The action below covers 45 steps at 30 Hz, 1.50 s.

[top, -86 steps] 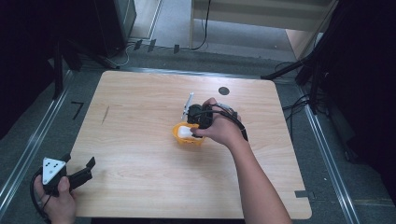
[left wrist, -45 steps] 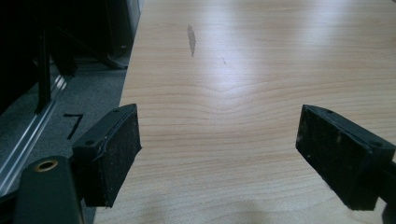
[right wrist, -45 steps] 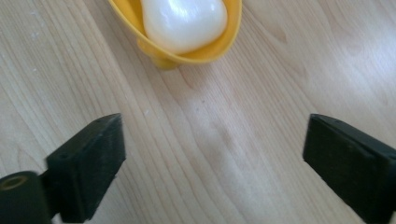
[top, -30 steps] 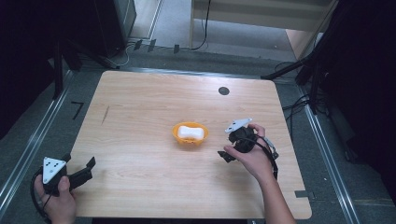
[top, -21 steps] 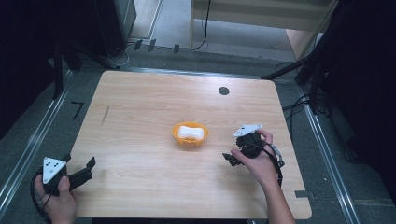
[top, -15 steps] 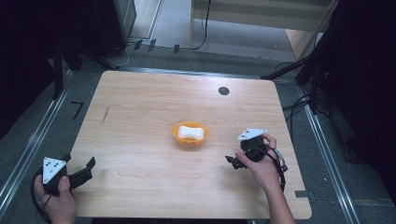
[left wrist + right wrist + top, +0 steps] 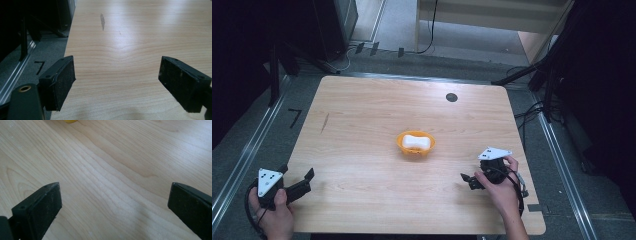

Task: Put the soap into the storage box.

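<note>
Both tongs (image 7: 469,180) agape, empty

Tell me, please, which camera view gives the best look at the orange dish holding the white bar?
The high view: the whole orange dish with the white bar sits mid-table. The right gripper view catches just a yellow-orange sliver at its top edge; the left gripper view looks along bare wood.

Orange bowl (image 7: 416,147) with a white, perhaps soap-like block (image 7: 417,142); pale wood-grain table (image 7: 362,125); black gripper jaws.
</note>
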{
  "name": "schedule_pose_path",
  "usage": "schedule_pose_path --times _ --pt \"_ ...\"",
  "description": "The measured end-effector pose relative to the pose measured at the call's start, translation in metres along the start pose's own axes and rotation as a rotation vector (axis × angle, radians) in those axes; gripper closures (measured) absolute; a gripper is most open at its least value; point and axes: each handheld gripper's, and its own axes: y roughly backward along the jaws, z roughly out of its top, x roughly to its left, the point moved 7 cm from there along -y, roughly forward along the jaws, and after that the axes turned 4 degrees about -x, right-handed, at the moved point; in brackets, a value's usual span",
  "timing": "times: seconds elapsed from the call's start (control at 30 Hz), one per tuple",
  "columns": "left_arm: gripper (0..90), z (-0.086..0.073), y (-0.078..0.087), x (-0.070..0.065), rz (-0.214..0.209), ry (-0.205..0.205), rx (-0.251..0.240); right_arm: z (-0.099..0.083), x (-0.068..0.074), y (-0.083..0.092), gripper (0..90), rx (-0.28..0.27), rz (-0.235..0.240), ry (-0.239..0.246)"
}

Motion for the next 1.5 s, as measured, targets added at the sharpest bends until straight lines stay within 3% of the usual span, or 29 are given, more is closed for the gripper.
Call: schedule_pose_path --times 0.33,0.83,1.23,1.37,1.5 --pt "14.4 0.000 0.000 0.000 0.001 0.001 -0.002 -0.024 -0.004 0.015 0.0 -0.055 -0.012 -0.061" --pt "14.4 0.000 0.001 0.001 0.009 0.005 -0.004 -0.056 -0.019 0.048 0.0 -0.139 -0.072 -0.127" --pt "14.4 0.000 0.000 0.001 0.008 0.012 0.000 -0.090 -0.037 0.083 0.0 -0.204 -0.126 -0.219" --pt "14.3 0.000 0.000 0.001 0.009 0.008 0.001 -0.099 -0.045 0.096 0.0 -0.249 -0.155 -0.261" --pt "14.4 0.000 0.000 0.002 0.009 0.016 -0.001 -0.106 -0.049 0.100 0.0 -0.278 -0.152 -0.295"
